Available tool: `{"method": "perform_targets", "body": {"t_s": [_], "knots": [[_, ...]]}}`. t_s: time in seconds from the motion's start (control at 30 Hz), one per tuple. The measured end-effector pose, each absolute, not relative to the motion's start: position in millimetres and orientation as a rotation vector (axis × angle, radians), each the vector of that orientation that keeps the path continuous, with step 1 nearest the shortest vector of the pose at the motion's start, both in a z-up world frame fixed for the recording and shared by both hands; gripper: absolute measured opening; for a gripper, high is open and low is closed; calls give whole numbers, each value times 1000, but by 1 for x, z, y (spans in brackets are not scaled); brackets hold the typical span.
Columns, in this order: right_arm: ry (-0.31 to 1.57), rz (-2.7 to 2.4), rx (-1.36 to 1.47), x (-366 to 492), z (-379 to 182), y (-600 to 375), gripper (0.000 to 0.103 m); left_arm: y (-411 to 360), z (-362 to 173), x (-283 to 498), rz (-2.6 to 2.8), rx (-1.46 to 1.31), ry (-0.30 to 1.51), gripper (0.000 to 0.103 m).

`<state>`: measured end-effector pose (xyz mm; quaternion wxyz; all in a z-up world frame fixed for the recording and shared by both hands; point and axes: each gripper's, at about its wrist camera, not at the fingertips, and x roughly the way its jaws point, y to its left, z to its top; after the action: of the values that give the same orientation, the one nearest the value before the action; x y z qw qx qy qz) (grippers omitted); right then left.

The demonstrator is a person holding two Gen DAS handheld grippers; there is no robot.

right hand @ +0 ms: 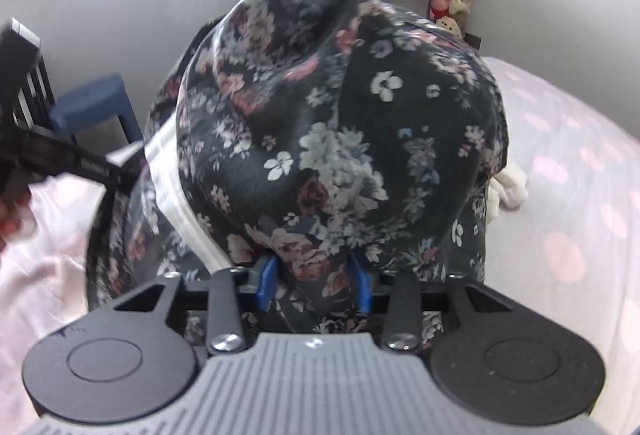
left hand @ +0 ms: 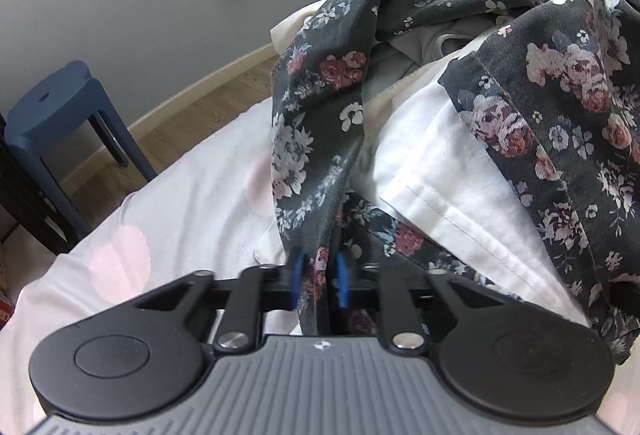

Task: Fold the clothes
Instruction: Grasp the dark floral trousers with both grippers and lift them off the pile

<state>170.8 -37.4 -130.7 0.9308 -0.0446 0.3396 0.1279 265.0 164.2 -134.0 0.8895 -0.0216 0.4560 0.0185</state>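
Two grippers hold your floral garment (left hand: 320, 103) over the white, pink-dotted bedding (left hand: 132, 235). Your left gripper (left hand: 319, 281) pinches a narrow strip of its edge; your right gripper (right hand: 314, 285) clamps a thicker bunch, the cloth mounding beyond it.

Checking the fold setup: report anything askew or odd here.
The floral garment is bunched and twisted, not spread flat. A white cloth is tangled inside it. Both the left gripper and right gripper pinch crumpled folds.
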Motion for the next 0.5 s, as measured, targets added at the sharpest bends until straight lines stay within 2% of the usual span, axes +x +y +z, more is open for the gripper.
{"method": "perform_targets", "body": {"t_s": [0.1,0.13,0.5], "knots": [[647,230,-78,161,-118,-47,17,164,-124,262,44,-61,940,4],[624,210,-79,157,-113,-51,14,164,-119,260,43,-64,929,4],[311,-75,-61,117,-10,-135,10,182,9,198,56,48,698,3]]}}
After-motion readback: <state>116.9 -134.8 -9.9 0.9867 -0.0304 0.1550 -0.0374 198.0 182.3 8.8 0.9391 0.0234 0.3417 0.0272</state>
